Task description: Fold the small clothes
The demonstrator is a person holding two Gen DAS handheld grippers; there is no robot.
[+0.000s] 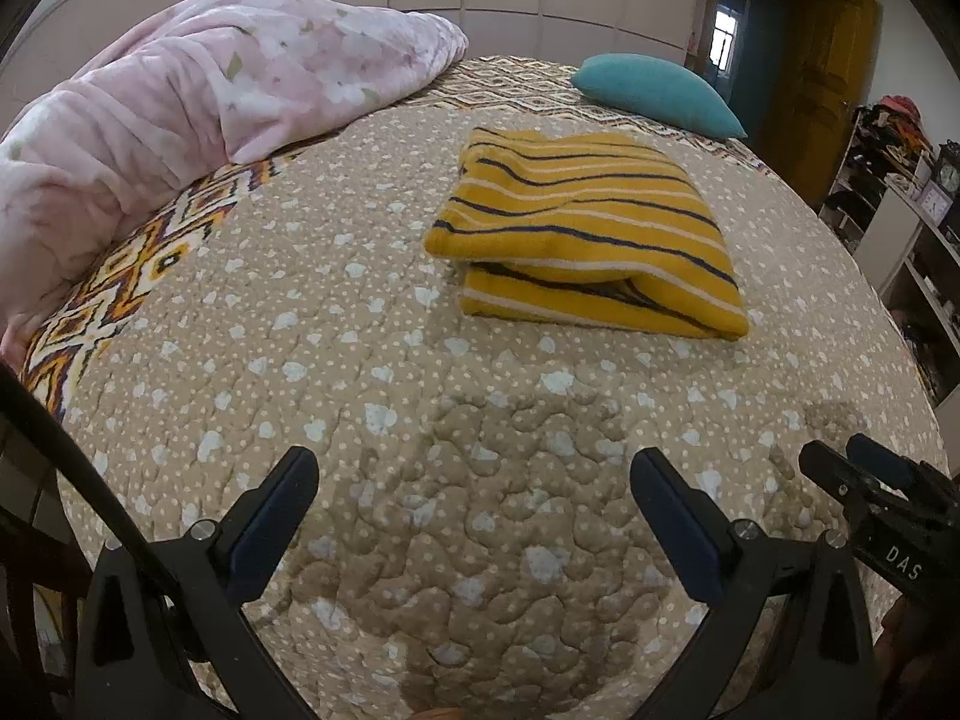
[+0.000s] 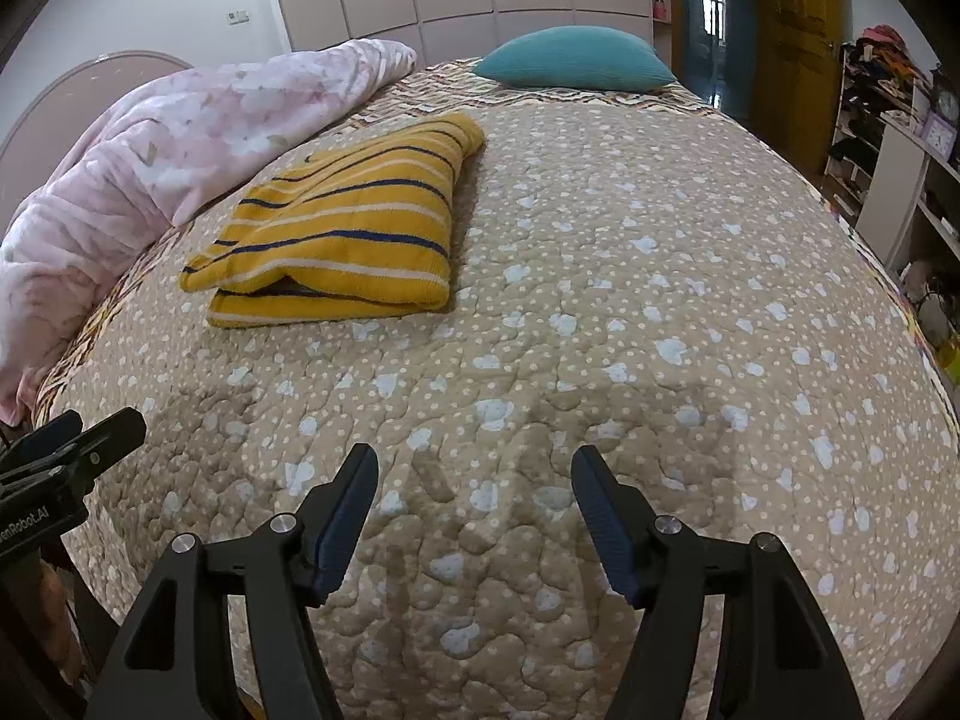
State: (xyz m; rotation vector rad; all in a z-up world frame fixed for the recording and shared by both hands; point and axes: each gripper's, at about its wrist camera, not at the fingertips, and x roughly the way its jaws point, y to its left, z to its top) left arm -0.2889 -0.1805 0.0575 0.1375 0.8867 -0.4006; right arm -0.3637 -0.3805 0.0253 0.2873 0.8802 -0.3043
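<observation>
A yellow garment with dark blue and white stripes (image 1: 585, 228) lies folded into a thick rectangle on the tan dotted quilt (image 1: 360, 360); it also shows in the right wrist view (image 2: 342, 228). My left gripper (image 1: 474, 468) is open and empty, low over the quilt, well short of the garment. My right gripper (image 2: 474, 465) is open and empty, near the front of the bed, with the garment ahead to its left. Each gripper shows at the edge of the other's view: the right one (image 1: 864, 462) and the left one (image 2: 90, 429).
A pink flowered blanket (image 1: 198, 90) is heaped along the bed's left side. A teal pillow (image 1: 657, 93) lies at the far end. Shelves with clutter (image 1: 900, 180) stand to the right of the bed, and a wardrobe and a yellow door (image 2: 798, 30) stand behind.
</observation>
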